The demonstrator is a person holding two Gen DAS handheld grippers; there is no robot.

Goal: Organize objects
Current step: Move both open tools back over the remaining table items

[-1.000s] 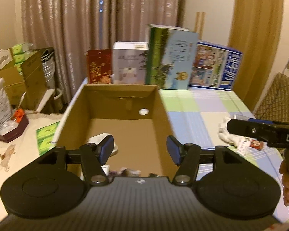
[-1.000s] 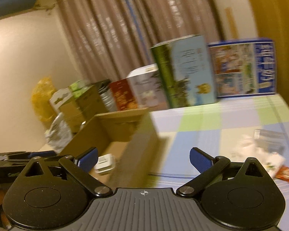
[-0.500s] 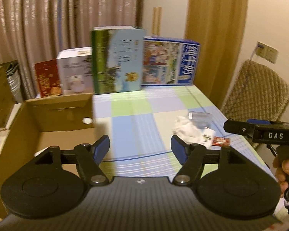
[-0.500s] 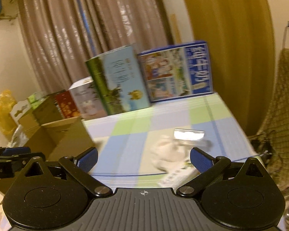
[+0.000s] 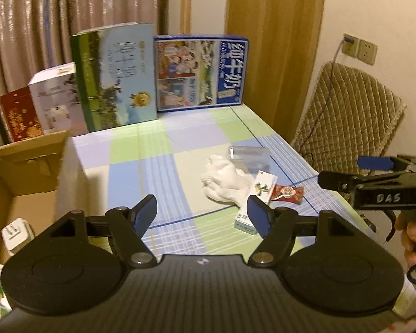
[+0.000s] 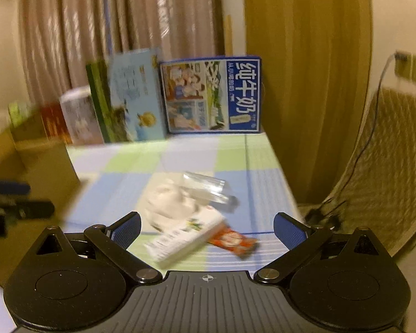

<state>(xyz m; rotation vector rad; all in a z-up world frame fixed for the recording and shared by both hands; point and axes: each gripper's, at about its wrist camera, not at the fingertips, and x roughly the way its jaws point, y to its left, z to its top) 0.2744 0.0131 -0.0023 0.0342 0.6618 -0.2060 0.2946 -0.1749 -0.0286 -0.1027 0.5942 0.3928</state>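
Note:
A small pile lies on the checked tablecloth [image 5: 141, 166]: a crumpled white cloth [image 5: 224, 180], a clear plastic case [image 5: 249, 155], a long white box [image 5: 259, 194] and a red snack packet [image 5: 287, 193]. The same pile shows blurred in the right wrist view, with the white box [image 6: 185, 238] and the red packet [image 6: 231, 240] nearest. My left gripper [image 5: 202, 215] is open and empty, just short of the pile. My right gripper [image 6: 206, 229] is open and empty above the box and packet. An open cardboard box [image 5: 19, 166] at the left holds a white charger [image 5: 15, 234].
Several tall cartons stand along the table's back edge, among them a blue milk carton [image 5: 201, 72] and a green one [image 5: 115, 79]. A padded chair [image 5: 346, 116] stands right of the table. The right gripper's body [image 5: 374, 191] shows at the right of the left view.
Both grippers have swung right, away from the cardboard box and toward the pile on the tablecloth. Both stayed open.

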